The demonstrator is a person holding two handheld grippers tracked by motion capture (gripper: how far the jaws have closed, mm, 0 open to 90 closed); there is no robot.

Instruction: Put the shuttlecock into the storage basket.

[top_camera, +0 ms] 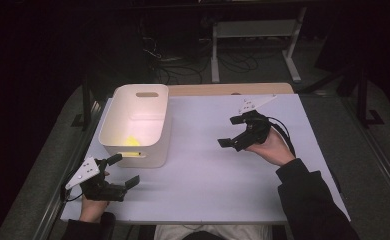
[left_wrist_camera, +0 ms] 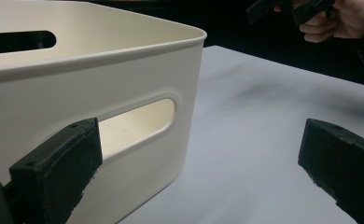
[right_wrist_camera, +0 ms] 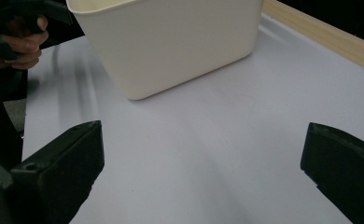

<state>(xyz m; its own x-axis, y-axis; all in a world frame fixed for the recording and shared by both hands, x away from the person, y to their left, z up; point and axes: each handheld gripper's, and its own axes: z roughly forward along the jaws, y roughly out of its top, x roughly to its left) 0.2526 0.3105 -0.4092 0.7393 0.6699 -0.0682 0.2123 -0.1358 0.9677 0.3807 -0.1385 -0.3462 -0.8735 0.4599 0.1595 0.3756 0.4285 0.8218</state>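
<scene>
A white plastic bin (top_camera: 135,125) with handle slots stands on the left half of the table, and something yellow (top_camera: 131,141) lies on its floor. My left gripper (top_camera: 123,171) hovers open at the bin's near corner, jaws spread wide and holding nothing. In the left gripper view the bin's wall (left_wrist_camera: 91,88) and handle slot sit close ahead on the left. My right gripper (top_camera: 231,131) is open over the table's right half, a good way from the bin, jaws empty. In the right gripper view the bin (right_wrist_camera: 171,42) stands farther off.
The table top (top_camera: 208,175) is a pale sheet with a wooden strip (top_camera: 228,89) along its far edge. Beyond it are a dark floor, cables and a white stand leg (top_camera: 293,60). A metal rail (top_camera: 58,200) runs along the table's left side.
</scene>
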